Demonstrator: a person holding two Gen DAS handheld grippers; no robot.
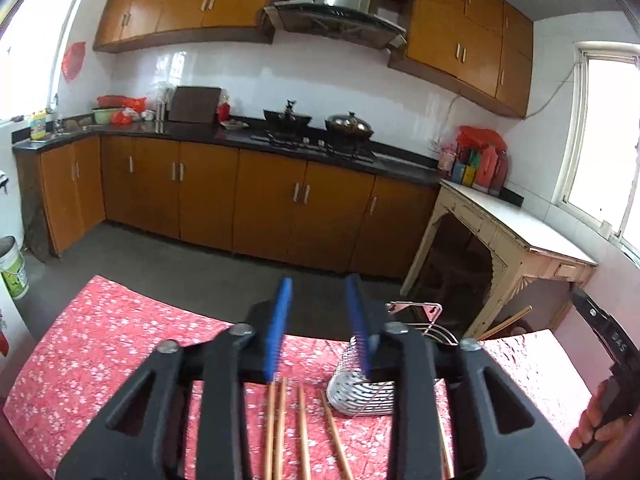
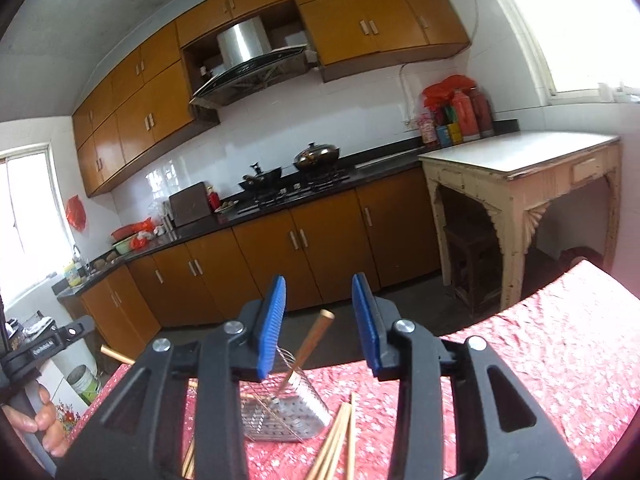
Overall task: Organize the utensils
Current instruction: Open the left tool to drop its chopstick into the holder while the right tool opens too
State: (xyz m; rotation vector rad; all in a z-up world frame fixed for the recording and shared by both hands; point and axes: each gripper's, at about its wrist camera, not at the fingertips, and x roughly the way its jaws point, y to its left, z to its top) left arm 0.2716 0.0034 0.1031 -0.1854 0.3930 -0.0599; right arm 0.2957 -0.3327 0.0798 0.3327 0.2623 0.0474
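Both my claws hang part-open and empty: left claw [image 1: 318,328], right claw [image 2: 319,322]. Just below them, loose chopsticks [image 1: 302,428] lie fanned on the red floral tabletop [image 1: 120,340]. Risk: thin sticks could roll or slip from the pads. Beyond, the perforated metal holder [image 2: 288,412] stands with one chopstick [image 2: 308,348] leaning inside; a bump could tip it.

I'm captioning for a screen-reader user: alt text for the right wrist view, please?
Open right gripper hovers over a metal utensil holder with one chopstick in it; loose chopsticks lie on the red floral tablecloth, kitchen cabinets behind.
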